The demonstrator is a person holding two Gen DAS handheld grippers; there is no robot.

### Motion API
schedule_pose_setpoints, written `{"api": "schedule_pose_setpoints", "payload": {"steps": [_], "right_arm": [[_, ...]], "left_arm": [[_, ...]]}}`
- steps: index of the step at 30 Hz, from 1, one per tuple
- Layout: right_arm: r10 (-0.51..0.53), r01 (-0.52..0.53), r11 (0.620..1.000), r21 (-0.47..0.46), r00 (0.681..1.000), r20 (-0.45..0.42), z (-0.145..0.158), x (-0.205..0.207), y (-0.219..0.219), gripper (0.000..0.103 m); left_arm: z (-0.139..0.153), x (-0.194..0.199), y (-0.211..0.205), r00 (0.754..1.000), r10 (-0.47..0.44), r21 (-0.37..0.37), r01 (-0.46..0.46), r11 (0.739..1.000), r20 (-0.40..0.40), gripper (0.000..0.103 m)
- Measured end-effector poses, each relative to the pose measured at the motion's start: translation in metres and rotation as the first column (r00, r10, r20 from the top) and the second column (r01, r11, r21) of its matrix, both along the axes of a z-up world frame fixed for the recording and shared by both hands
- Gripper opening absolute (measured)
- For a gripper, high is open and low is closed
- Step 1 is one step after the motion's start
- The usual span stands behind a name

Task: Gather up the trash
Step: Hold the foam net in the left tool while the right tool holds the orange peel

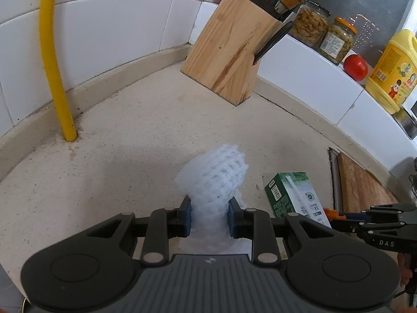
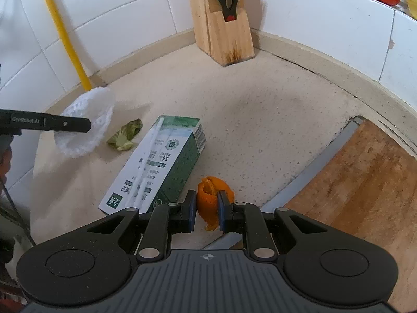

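- Speckled beige countertop (image 2: 260,120) fills both views, running back to white wall tiles; I work it from the near edge outward.
- Nearest, my left gripper (image 1: 209,215) pinches the white foam fruit net (image 1: 216,174) at its waist, and the net bulges toward 12 o'clock beyond the pads.
- My right gripper (image 2: 207,208) pinches the orange peel (image 2: 212,190), blue pads pressing both sides of the curl, right beside the carton's near end.
- To do this step well, I judge I should lift both pieces straight up before swinging away. The net is springy and could squirm out of a loose hold; the peel is thin and may tear if I drag it along the stone.
- At 10 o'clock of the right gripper lies the green milk carton (image 2: 159,161), flat on its side, its straw taped on; it waits for collecting.
- Past it, at about 10 o'clock, a green vegetable scrap (image 2: 125,137) sits between carton and net.
- At 3 o'clock, a wooden cutting board (image 2: 365,177) lies flush beside a metal strip; I see nothing on it to catch me.
- Farther, at 12 o'clock, the knife block (image 2: 221,23) holds scissors; a yellow hose (image 1: 56,78) rises at 10 o'clock.
- Farthest, the ledge carries jars, a tomato (image 1: 355,66) and a yellow oil bottle (image 1: 393,70), clear of my path.
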State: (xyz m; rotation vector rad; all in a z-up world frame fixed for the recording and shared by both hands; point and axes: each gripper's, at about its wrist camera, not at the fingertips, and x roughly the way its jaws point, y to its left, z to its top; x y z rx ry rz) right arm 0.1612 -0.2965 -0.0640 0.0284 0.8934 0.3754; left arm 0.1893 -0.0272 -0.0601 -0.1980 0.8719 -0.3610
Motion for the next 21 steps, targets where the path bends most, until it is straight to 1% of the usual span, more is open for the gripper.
{"api": "schedule_pose_setpoints", "payload": {"steps": [10,16,21], "right_arm": [[-0.022,0.022,1.000,0.003,1.000,0.019,0.010,-0.011,-0.004,0.022],[-0.019,0.019,1.000,0.003,1.000,0.020,0.011,-0.012,-0.002,0.022],[-0.017,0.017,1.000,0.000,1.000,0.024,0.010,-0.010,-0.001,0.022]], "left_arm": [[0.003,-0.014,0.005,1.000,-0.020,-0.007,0.020,1.000,0.013,0.022],[0.001,-0.020,0.010,1.000,-0.004,-0.012,0.004,1.000,0.004,0.022],[-0.001,-0.020,0.006,1.000,-0.006,-0.011,0.006,1.000,-0.001,0.022]]}}
